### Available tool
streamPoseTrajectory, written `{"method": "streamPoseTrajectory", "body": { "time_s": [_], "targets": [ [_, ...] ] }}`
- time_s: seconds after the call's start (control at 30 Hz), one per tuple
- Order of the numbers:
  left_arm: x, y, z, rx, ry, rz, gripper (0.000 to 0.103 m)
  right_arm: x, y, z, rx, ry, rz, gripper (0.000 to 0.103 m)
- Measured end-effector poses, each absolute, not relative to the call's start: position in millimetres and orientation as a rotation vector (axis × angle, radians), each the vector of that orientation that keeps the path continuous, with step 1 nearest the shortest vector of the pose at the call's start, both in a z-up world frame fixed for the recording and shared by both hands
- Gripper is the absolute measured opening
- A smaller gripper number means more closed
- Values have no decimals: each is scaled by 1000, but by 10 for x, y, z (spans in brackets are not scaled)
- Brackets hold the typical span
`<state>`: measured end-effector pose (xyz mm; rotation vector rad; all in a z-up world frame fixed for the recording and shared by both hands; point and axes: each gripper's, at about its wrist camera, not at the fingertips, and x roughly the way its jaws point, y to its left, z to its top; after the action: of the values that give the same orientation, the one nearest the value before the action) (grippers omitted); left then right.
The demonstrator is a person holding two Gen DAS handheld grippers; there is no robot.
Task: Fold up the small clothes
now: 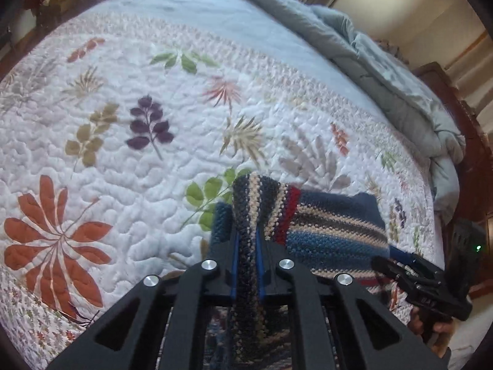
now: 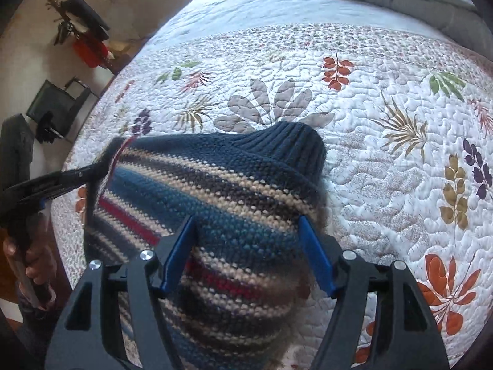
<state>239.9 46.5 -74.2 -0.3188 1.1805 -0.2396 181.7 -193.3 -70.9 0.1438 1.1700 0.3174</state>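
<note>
A small striped knit sweater [image 2: 215, 182], blue, cream, grey and red with a dark blue ribbed hem, lies on the leaf-patterned quilt [image 2: 385, 160] near the bed's front edge. My left gripper [image 1: 246, 240] is shut on a bunched fold of the sweater [image 1: 336, 228] and holds it raised; it also shows at the left of the right wrist view [image 2: 101, 166]. My right gripper [image 2: 246, 240] is open, its blue fingers [image 2: 314, 252] straddling the sweater just above it. It shows from the side in the left wrist view [image 1: 397, 259].
A grey-blue duvet [image 1: 385, 71] is bunched at the far end of the bed. A dark wooden bed frame [image 1: 462, 141] runs along the right. Chairs and a red item [image 2: 89, 49] stand on the floor to the left of the bed.
</note>
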Motion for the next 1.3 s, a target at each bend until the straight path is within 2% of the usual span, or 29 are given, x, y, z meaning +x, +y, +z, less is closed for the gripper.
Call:
{"method": "streamPoseTrajectory", "body": {
  "time_s": [0.2,0.37,0.4,0.57,0.7,0.83,1.03,1.1,1.17,1.23,1.3],
  "targets": [
    [2550,352,-1300,-264,1273,-194,10,1878,-1950,-933,129,1205,273,71],
    [2509,258,-1229,-181,1249,-179,13,1895,-2038,-994,205,1227,286,73],
    [2493,260,-1186,-176,1247,-181,15,1874,-2041,-964,211,1222,290,73],
    [2170,388,-793,-131,1198,-171,44,1521,-2174,-721,261,1200,318,72],
    [1644,427,-603,-65,1183,-210,52,1085,-2234,-593,218,1195,326,73],
    [1113,389,-669,-36,1227,-229,53,588,-2214,-635,182,1221,342,73],
    [829,386,-769,-98,1250,-240,50,188,-2105,-751,188,1214,358,73],
    [828,370,-797,-113,1253,-254,46,137,-2055,-799,200,1218,367,73],
    [863,360,-887,-111,1277,-240,34,123,-2005,-841,198,1219,358,73],
    [889,382,-1000,-121,1310,-220,27,135,-1992,-878,203,1223,352,73],
    [884,429,-1061,-119,1322,-189,26,124,-1982,-909,199,1226,339,73]
  ]
}}
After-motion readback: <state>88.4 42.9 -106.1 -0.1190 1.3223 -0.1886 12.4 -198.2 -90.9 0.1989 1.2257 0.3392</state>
